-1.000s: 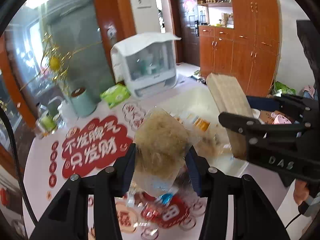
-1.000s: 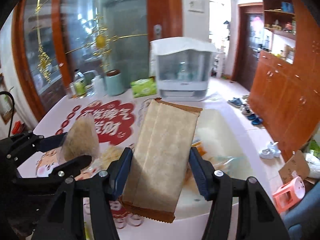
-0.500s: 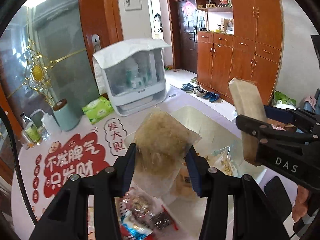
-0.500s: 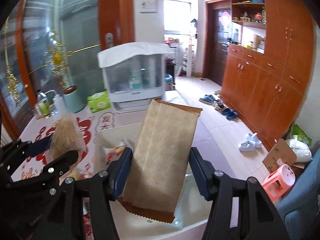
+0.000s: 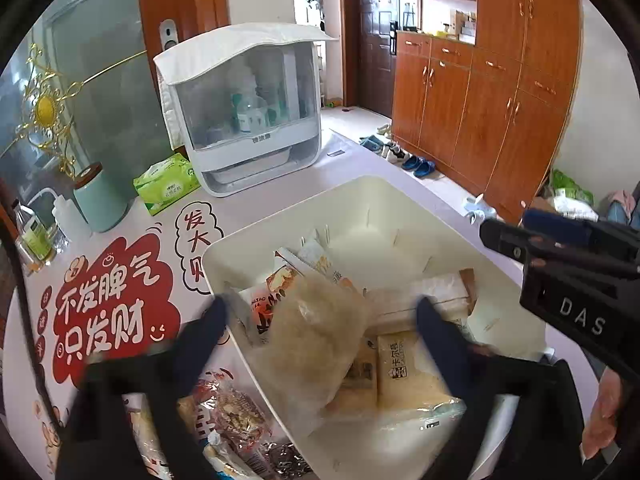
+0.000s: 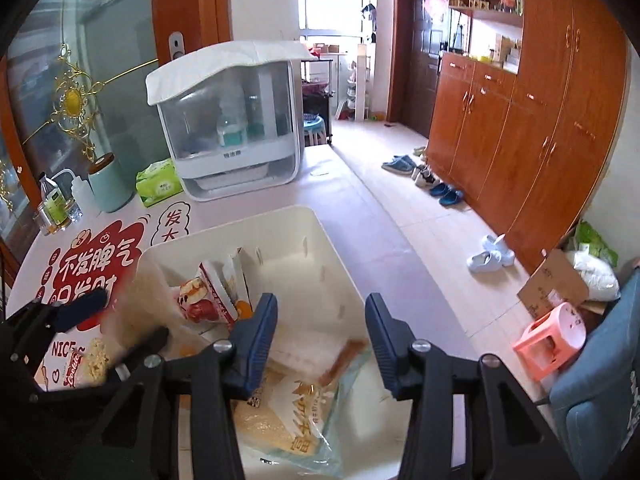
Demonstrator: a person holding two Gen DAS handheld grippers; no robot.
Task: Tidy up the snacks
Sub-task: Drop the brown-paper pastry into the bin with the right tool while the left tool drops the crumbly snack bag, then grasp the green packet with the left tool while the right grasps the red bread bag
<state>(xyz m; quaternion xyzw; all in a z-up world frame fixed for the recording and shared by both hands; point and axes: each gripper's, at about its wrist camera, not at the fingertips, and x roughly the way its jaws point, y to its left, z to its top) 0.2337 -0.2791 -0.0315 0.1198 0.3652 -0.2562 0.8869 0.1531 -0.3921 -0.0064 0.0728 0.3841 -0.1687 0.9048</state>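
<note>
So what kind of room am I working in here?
Most likely a home dining or entry area: wooden cabinets along the wall, shoes on the tiled floor by the door, and a table holding a white snack bin.

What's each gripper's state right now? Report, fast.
Left gripper: open, jaws opening; clear snack bag loose between them.
Right gripper: open, jaws closing on nothing; brown packet lies loose in the bin.

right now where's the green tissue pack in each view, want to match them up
Left wrist: green tissue pack at left of centre, on the table before the white cabinet's left corner.
Right wrist: green tissue pack at upper left, again left of the cabinet.
Shared landmark: the white cabinet.
</note>
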